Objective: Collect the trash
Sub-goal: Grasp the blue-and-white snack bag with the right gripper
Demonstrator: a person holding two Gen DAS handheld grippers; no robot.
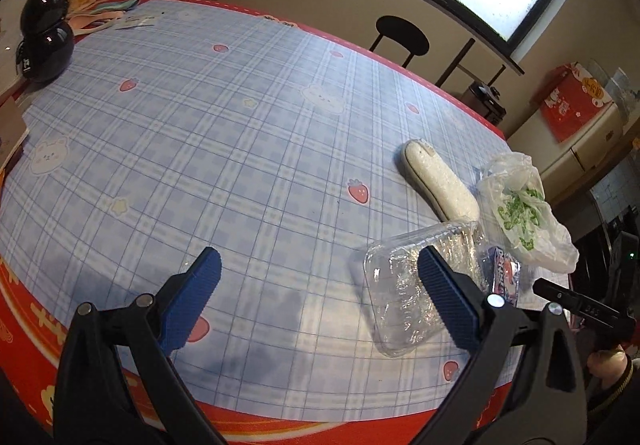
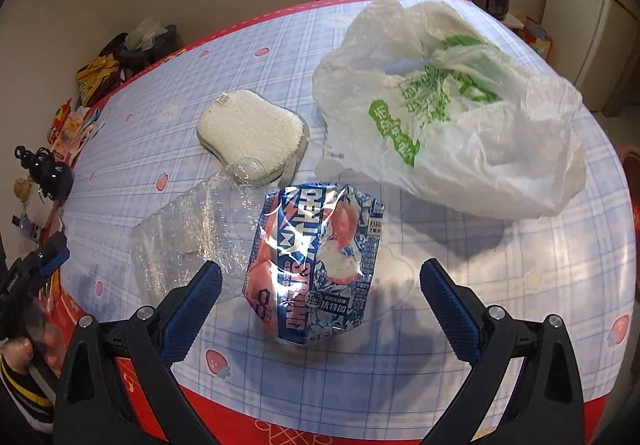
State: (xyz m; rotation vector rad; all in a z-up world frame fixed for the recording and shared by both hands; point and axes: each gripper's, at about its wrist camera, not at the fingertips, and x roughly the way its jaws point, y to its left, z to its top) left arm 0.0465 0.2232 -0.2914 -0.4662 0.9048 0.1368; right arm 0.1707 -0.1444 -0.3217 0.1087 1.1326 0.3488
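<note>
- the crushed can [image 2: 316, 265], blue and pink with shiny print, lies on its side on the tabletop [image 2: 520, 285] directly ahead of the right tongs [image 2: 320, 309], between the lines of their two blue pads but beyond the tips, not touched.
- the right tongs are spread wide and hold nothing; by my judgement they are lined up this way to close across the can's dented body next.
- just left of the can, touching it, lies a clear plastic tray [image 2: 192, 237], flattened and hard to outline because it is see-through; in the left wrist view the same clear plastic tray [image 1: 400, 301] sits partly behind the right-hand pad of the left tongs [image 1: 320, 301].
- the left tongs are also spread and empty, hovering low over the tabletop, probably staged for the tray.
- beyond the tray rests a white sponge [image 2: 252, 133], possibly not trash at all.
- ahead and right of the right tongs a white plastic bag [image 2: 460, 117] with green print slumps, mouth loosely open toward the far side, likely the place for collected trash.
- the bag's limp film may need holding open.
</note>
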